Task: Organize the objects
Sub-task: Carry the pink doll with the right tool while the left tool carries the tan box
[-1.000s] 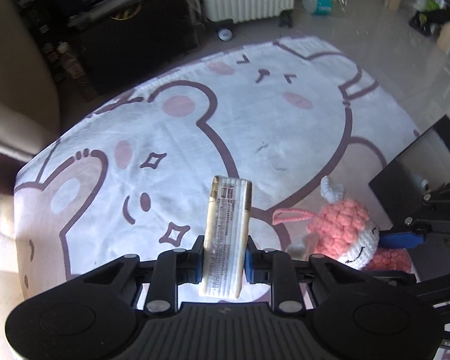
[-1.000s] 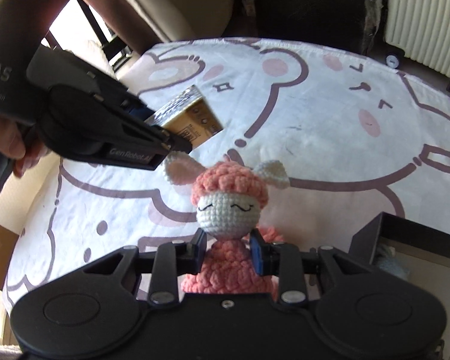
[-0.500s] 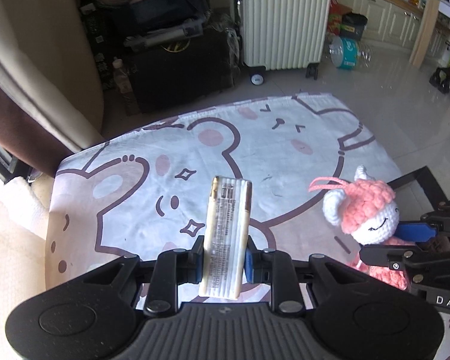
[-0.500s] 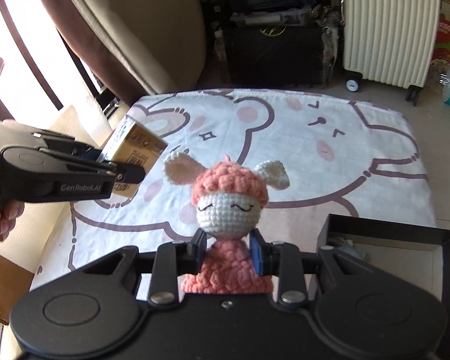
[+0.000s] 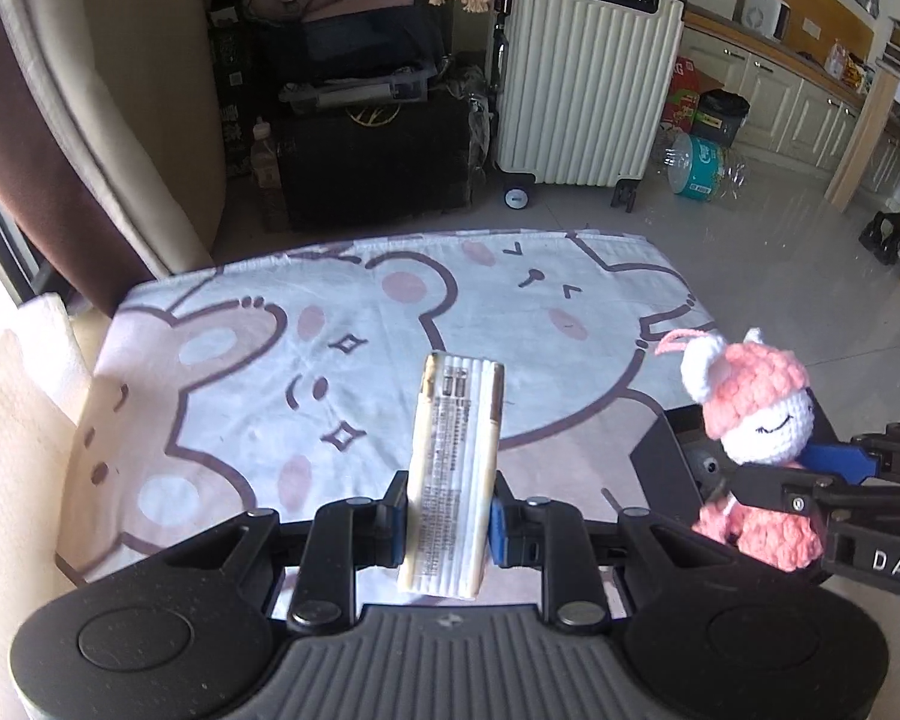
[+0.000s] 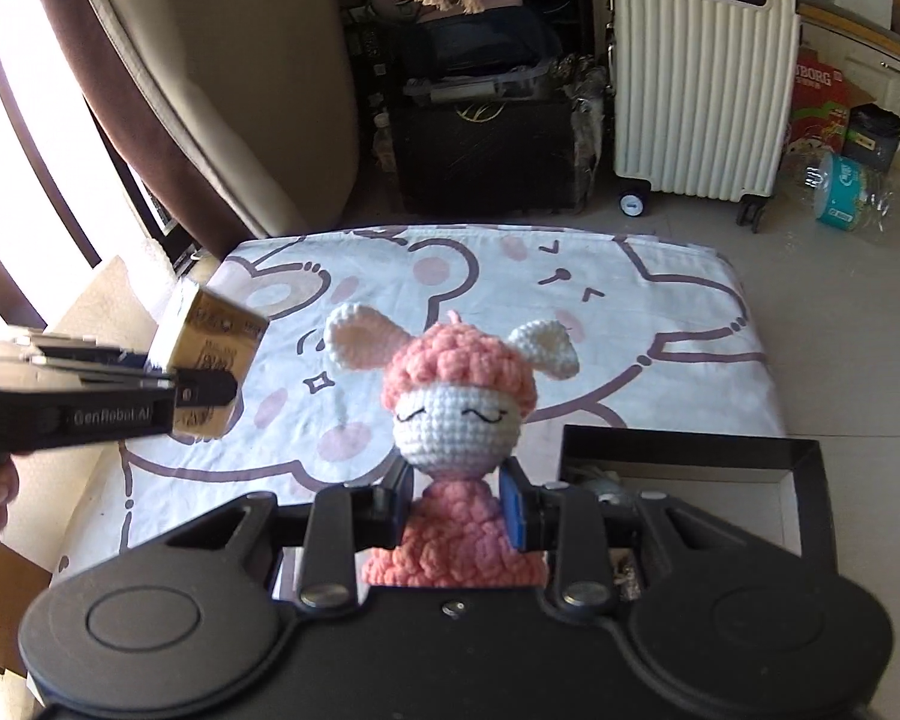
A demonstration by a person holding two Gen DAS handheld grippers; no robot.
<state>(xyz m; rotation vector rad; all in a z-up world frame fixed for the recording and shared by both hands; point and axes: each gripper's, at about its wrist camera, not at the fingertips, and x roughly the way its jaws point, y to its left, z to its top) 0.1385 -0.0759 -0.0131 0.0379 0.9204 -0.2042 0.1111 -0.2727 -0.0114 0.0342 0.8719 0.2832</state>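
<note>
The left tongs (image 5: 447, 519) are clamped on a cream printed carton (image 5: 453, 474), held upright in the air above the bear-print cloth (image 5: 354, 324) covering the tabletop; the right tongs (image 6: 457, 509) are closed on the pink body of a crocheted doll (image 6: 459, 402), just beside and above the black box (image 6: 810, 468) at the tabletop's near right corner. Against the frame one second earlier, both tools stand higher and farther back from the cloth, the doll no longer lies on it, and a white suitcase (image 5: 582, 72) now shows beyond. The box's contents appear to be small items, too indistinct to identify.
</note>
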